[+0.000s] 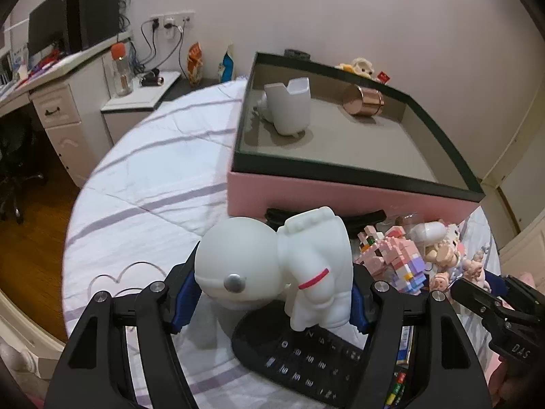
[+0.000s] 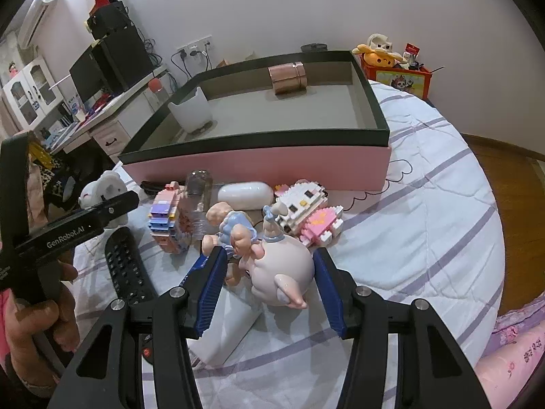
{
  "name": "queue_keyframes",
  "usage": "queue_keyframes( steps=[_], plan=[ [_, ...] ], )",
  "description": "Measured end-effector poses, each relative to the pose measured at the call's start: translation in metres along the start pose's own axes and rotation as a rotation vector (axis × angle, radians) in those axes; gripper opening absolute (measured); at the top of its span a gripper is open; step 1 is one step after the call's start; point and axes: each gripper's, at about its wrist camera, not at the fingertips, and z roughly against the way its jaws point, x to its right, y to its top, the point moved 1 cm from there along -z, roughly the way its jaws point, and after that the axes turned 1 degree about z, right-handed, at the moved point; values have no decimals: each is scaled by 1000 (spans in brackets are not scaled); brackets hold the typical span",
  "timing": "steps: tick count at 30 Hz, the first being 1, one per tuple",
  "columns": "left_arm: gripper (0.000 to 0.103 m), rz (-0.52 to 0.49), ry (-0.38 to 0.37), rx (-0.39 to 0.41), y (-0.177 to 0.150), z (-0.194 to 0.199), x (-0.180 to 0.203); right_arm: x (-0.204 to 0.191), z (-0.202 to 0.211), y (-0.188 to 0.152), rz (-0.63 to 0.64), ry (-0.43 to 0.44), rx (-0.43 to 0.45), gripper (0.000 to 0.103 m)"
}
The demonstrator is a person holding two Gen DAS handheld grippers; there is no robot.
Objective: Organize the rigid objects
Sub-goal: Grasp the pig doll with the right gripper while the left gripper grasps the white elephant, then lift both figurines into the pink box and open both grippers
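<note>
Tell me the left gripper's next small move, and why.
Probably lift the astronaut figure and carry it forward over the box rim. The left gripper already has its fingers against both sides of the figure, which tilts above the remote, and the box floor still shows bare space beside the white cup and copper tin.

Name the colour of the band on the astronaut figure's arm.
Red, on the white astronaut figure; clearest in the left wrist view.
</note>
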Motion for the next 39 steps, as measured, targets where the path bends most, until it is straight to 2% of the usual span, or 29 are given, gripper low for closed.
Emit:
queue_keyframes(
  steps=[10, 16, 20, 28, 34, 39],
  plan=[
    [70, -26, -4, 66, 11, 39, 4, -6, 37, 19, 15, 26, 83, 54],
    [70, -58, -24, 98, 36, 50, 17, -3, 43, 62, 48, 10, 133, 53],
    [70, -82, -36, 103, 62, 44, 28, 4, 27, 101, 70, -18, 130, 53],
    [70, -123, -60, 38, 109, -9, 56, 16, -40, 152, 93, -53, 31, 54],
    [70, -133, -42, -41, 128, -58, 71, 27, -88, 161, 93, -90, -59, 54],
    [71, -161, 2, -92, 131, -85, 77, 31, -102, 159, 100, -119, -83, 54]
  ],
)
